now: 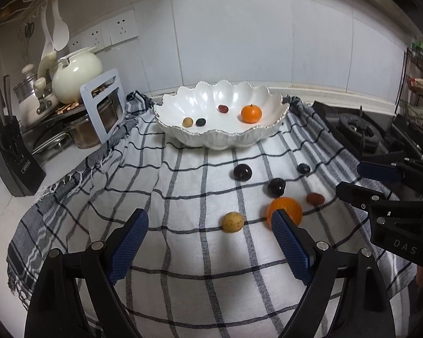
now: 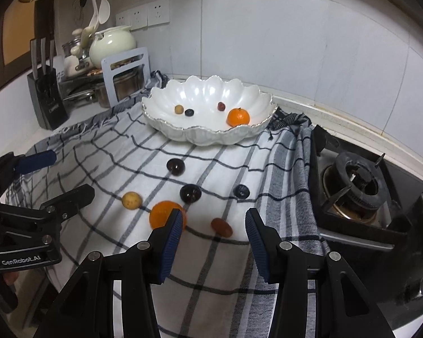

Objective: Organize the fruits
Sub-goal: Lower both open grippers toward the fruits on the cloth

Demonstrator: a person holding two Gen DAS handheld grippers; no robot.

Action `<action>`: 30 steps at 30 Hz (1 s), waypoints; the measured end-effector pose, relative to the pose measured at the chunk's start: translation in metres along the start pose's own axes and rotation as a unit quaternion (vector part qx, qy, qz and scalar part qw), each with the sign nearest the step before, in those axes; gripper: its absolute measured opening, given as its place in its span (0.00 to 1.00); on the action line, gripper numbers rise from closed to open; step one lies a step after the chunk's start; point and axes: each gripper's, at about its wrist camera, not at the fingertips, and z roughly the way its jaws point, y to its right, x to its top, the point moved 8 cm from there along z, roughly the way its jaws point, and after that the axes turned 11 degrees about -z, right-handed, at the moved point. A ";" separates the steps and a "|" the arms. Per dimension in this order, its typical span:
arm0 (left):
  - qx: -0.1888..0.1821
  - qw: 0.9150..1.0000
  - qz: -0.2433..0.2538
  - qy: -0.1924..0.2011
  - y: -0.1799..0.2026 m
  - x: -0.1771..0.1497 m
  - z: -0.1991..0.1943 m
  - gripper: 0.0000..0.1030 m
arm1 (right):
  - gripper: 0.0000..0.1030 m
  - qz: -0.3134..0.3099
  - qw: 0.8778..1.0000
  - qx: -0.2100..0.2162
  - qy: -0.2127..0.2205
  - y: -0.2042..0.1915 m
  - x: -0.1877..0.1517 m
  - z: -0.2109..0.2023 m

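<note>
A white scalloped bowl [image 1: 221, 138] sits at the upper middle of both views on a checked cloth [image 1: 183, 253], holding an orange [image 1: 251, 113], a red grape [image 1: 223, 108], a dark grape [image 1: 200, 122] and a tan fruit [image 1: 187, 122]. On the cloth below the bowl lie loose fruits: two dark plums [image 1: 242, 172] [image 1: 276, 187], a dark berry [image 1: 303, 168], a red date [image 1: 315, 198], a second orange [image 1: 284, 211] and a yellow fruit [image 1: 233, 222]. In the left wrist view the left gripper [image 1: 210, 219] fills the lower frame, its jaws spread wide and empty, with the yellow fruit between the fingertips and the second orange partly behind the right-hand finger. In the right wrist view the right gripper [image 2: 213, 219] is at lower middle, jaws parted and grasping nothing; the red date lies between the tips, untouched. A stove burner [image 2: 352, 186] is at right, and a cream teapot [image 1: 77, 74] and knife block [image 1: 12, 155] are at upper left.
</note>
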 end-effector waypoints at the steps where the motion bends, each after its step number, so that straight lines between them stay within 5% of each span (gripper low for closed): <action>1: 0.001 1.000 0.003 -0.001 0.001 -0.002 0.002 0.86 | 0.46 0.000 1.000 0.001 -0.002 0.000 -0.002 0.002; 30: -0.018 0.998 0.017 -0.063 0.016 -0.022 0.075 0.57 | 0.39 0.023 0.997 0.045 -0.059 0.012 -0.024 0.070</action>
